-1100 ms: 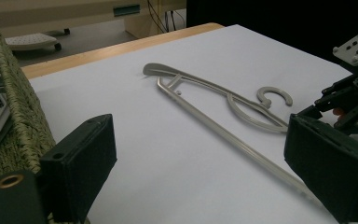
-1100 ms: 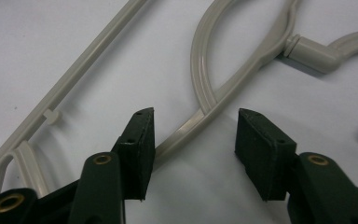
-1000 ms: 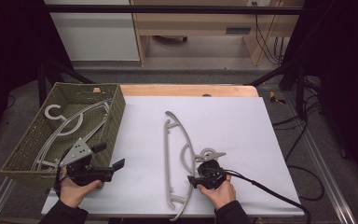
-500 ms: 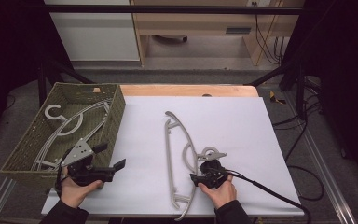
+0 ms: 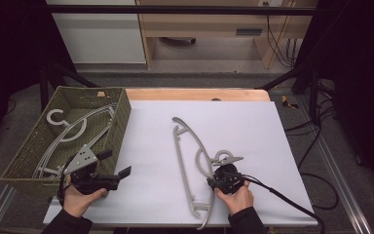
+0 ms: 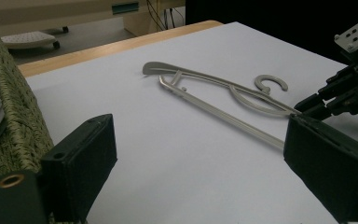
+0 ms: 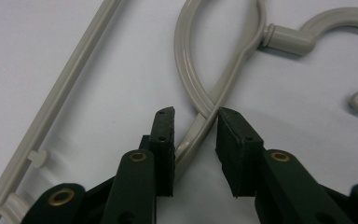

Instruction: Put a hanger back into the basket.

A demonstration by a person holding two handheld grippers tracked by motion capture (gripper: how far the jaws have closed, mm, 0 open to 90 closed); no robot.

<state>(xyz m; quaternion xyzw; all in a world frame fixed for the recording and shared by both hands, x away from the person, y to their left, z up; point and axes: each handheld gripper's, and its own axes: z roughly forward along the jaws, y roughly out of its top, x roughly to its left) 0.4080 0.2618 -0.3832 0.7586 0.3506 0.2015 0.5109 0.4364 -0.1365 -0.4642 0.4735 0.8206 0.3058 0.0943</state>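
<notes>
I am seated at a table covered by a white sheet [image 5: 253,126], holding a pair of tongs in each hand. A grey plastic coat hanger [image 5: 191,161] lies flat near the middle of the sheet. It has a long straight bar, a curved shoulder arm, a loop at the neck and a small open hook [image 7: 345,28] on a short stem. My right tongs [image 7: 196,116] sit low over the hanger's curved arm, just below the loop. Their black jaws have just been closing, with the arm between them but narrow gaps remaining. My left tongs [image 5: 121,173] rest released, jaws wide, beside a woven green basket [image 5: 119,122] holding more grey hangers [image 5: 73,131].
</notes>
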